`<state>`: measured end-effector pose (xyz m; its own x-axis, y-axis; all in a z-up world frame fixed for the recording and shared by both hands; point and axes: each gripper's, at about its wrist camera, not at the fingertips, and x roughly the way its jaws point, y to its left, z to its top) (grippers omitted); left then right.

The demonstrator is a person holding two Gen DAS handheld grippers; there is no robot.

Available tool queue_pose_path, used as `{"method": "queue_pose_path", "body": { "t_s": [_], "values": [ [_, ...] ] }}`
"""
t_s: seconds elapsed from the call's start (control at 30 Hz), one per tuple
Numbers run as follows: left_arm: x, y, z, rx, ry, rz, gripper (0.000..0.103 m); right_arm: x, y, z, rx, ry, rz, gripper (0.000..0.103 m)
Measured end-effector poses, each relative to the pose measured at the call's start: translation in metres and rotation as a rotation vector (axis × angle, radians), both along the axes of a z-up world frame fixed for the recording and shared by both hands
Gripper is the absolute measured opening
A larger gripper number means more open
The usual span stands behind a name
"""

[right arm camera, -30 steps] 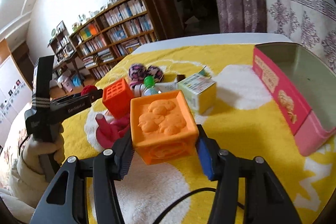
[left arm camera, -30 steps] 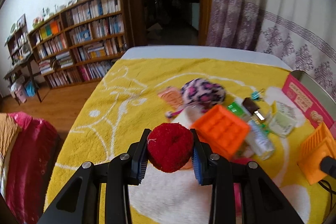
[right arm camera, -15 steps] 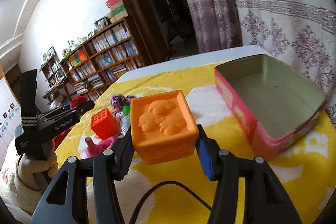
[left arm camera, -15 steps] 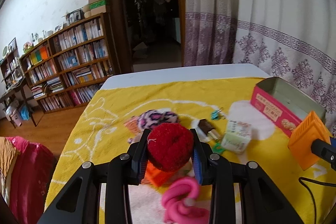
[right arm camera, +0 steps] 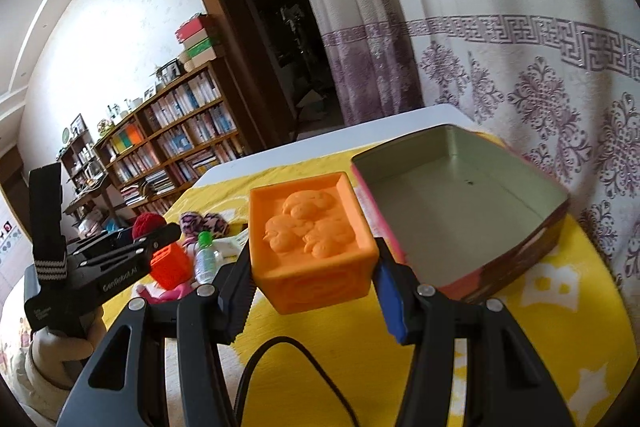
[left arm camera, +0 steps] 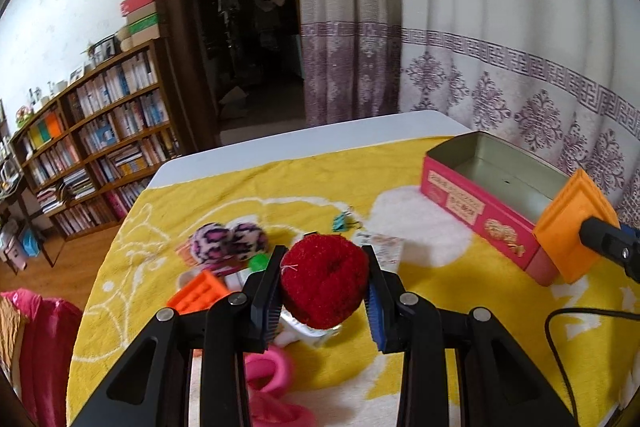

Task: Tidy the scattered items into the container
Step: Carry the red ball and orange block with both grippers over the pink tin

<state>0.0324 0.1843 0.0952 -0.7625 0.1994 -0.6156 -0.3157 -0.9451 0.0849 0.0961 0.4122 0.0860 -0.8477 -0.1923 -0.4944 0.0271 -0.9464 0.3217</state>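
My left gripper (left arm camera: 324, 287) is shut on a fuzzy red pompom (left arm camera: 324, 281), held above the scattered pile on the yellow cloth. My right gripper (right arm camera: 314, 277) is shut on an orange rubber cube (right arm camera: 310, 239) with animals in relief on top. The cube hangs just left of the open pink tin (right arm camera: 460, 211), whose inside is bare. In the left wrist view the tin (left arm camera: 464, 199) lies to the right, with the orange cube (left arm camera: 572, 223) at its near corner. In the right wrist view the left gripper (right arm camera: 160, 233) with the pompom (right arm camera: 146, 223) is at the far left.
On the cloth lie leopard-print pompoms (left arm camera: 228, 241), a small orange grid cube (left arm camera: 200, 293), a pink rubbery toy (left arm camera: 268, 371), a green-capped bottle (right arm camera: 207, 259), a small carton (left arm camera: 386, 247) and a binder clip (left arm camera: 342, 221). A black cable (right arm camera: 280, 367) trails below the right gripper. Curtain behind the tin.
Both grippers have travelled right toward the tin and risen, still holding their items. The tin is now closer and the pile has dropped to the lower left.
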Motion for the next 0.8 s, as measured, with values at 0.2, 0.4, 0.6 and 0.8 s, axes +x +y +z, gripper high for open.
{"method": "queue_pose_path", "body": {
  "t_s": [0.2, 0.4, 0.6, 0.8],
  "values": [
    [0.000, 0.022, 0.000, 0.000, -0.006, -0.050, 0.037, 0.001, 0.026, -0.001, -0.011, -0.003, -0.072, 0.058],
    [-0.005, 0.045, 0.000, 0.025, -0.033, -0.110, 0.037, -0.002, 0.052, -0.001, -0.009, -0.005, -0.143, 0.058],
    [-0.013, 0.070, 0.006, 0.072, -0.048, -0.186, 0.037, -0.006, 0.075, -0.002, -0.007, -0.004, -0.202, 0.058],
    [-0.022, 0.091, 0.007, 0.104, -0.078, -0.233, 0.037, -0.010, 0.093, -0.006, -0.009, -0.011, -0.254, 0.058]
  ]
}}
